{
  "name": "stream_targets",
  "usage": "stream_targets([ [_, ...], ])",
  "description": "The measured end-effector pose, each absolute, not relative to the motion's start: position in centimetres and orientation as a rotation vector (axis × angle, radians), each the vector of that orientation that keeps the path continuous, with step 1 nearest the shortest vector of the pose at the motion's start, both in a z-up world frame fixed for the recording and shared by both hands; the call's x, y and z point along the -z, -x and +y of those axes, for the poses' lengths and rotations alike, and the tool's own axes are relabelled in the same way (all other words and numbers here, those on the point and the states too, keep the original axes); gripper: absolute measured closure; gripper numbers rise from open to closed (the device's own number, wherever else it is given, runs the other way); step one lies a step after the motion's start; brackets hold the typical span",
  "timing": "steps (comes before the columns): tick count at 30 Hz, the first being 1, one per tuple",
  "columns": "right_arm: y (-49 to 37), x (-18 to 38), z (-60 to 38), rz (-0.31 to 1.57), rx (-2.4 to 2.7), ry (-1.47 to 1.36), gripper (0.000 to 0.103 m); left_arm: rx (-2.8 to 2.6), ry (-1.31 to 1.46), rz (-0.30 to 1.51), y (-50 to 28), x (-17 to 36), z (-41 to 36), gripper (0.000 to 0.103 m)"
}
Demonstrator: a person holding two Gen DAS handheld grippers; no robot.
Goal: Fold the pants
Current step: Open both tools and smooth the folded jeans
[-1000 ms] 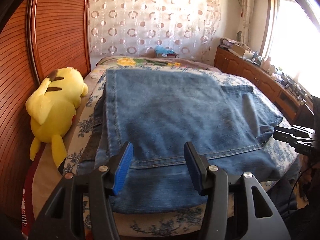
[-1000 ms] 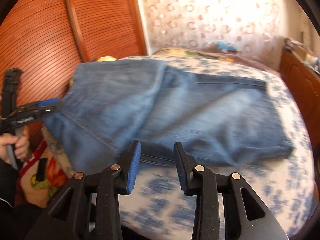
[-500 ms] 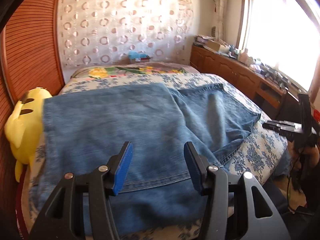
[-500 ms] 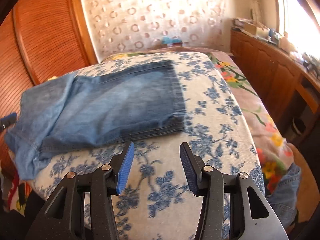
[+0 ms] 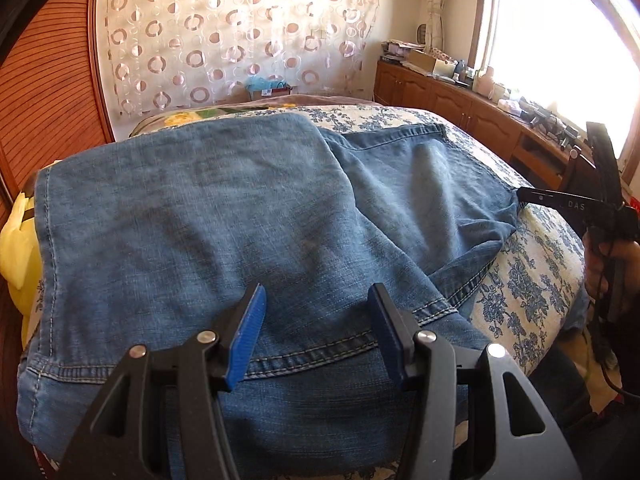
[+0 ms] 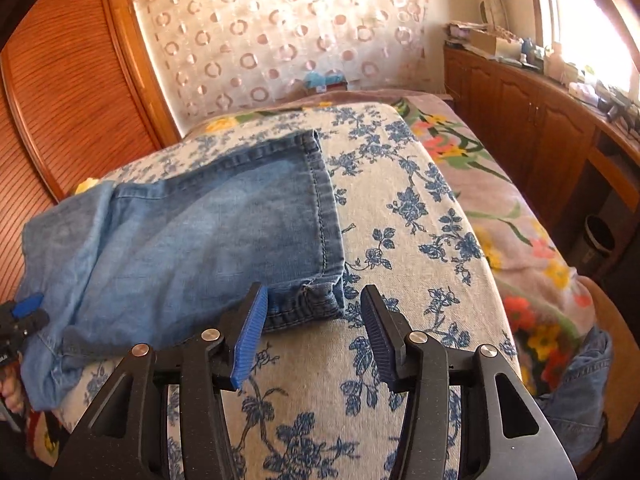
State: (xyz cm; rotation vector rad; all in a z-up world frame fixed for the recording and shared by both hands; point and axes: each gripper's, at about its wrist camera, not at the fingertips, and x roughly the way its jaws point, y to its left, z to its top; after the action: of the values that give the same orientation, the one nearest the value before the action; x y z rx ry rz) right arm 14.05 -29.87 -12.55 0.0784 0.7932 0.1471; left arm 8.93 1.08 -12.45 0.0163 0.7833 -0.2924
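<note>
Both the left gripper (image 5: 316, 332) and right gripper (image 6: 312, 332) hang released now, swung toward the jeans (image 5: 224, 216) lying folded mid-frame on the bed (image 6: 408, 216); another fold looks next.

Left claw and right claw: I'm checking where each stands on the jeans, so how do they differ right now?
The left claw is over the broad folded denim of the jeans, cloth showing between its fingers; the right claw sits at the hem corner, its gap showing partly the floral bed cover. The yellow plush toy lies on the left claw's side, the wooden cabinets on the right claw's side. Both are open, holding nothing.
</note>
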Motion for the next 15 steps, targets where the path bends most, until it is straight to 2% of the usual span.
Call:
stream_targets([
  [5, -14.5, 13.1, -29.9, 0.814, -0.173, -0.107, 0.053, 0.298, -0.015, 0.791, -8.9, 12.9, 1.1, 0.05],
  [7, -14.6, 13.0, -29.8, 0.813, -0.179, -0.109, 0.061, 0.298, -0.015, 0.791, -8.9, 12.9, 1.2, 0.05],
  [9, -14.6, 13.0, -29.9, 0.812, -0.188, -0.115, 0.079, 0.299, -0.014, 0.792, -8.9, 12.9, 1.2, 0.05],
  [11, -14.3, 12.8, -29.9, 0.806, -0.214, -0.123, 0.087, 0.299, -0.011, 0.792, -9.1, 12.8, 1.2, 0.05],
  [15, -12.9, 11.5, -30.7, 0.766, -0.224, -0.134, 0.089, 0.302, -0.004, 0.793, -9.1, 12.9, 1.4, 0.05],
])
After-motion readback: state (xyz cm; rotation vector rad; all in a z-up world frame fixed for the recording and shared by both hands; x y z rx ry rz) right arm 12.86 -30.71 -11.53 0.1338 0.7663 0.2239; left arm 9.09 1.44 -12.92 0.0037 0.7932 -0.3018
